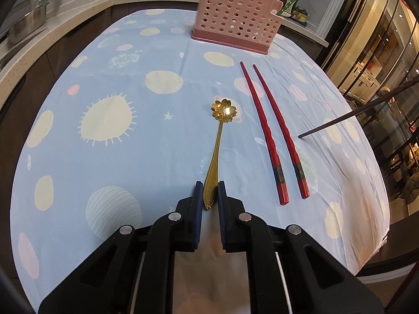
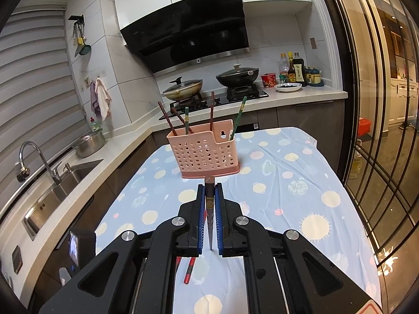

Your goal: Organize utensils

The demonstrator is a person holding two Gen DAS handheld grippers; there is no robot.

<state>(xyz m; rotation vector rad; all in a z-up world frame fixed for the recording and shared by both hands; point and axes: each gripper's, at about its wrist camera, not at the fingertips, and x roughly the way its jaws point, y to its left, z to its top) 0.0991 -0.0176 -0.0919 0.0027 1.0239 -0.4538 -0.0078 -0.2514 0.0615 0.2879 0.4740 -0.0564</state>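
Note:
A gold flower-bowl spoon (image 1: 218,144) lies on the blue cloth. My left gripper (image 1: 210,188) is low on the table with its jaws closed around the spoon's handle end. Two red chopsticks (image 1: 272,136) lie side by side to the right of the spoon. A pink perforated utensil holder (image 1: 235,18) stands at the far end; in the right wrist view the holder (image 2: 207,154) has several chopsticks in it. My right gripper (image 2: 210,191) is shut on a dark chopstick (image 2: 210,209), held above the table in front of the holder. That chopstick's tip also shows in the left view (image 1: 340,120).
The table with its blue spotted cloth (image 1: 117,157) is bordered by a counter with a sink (image 2: 52,191) on the left and a stove with pans (image 2: 209,86) behind. Glass doors (image 2: 379,130) are on the right. A small device (image 2: 76,246) stands at the table's near left.

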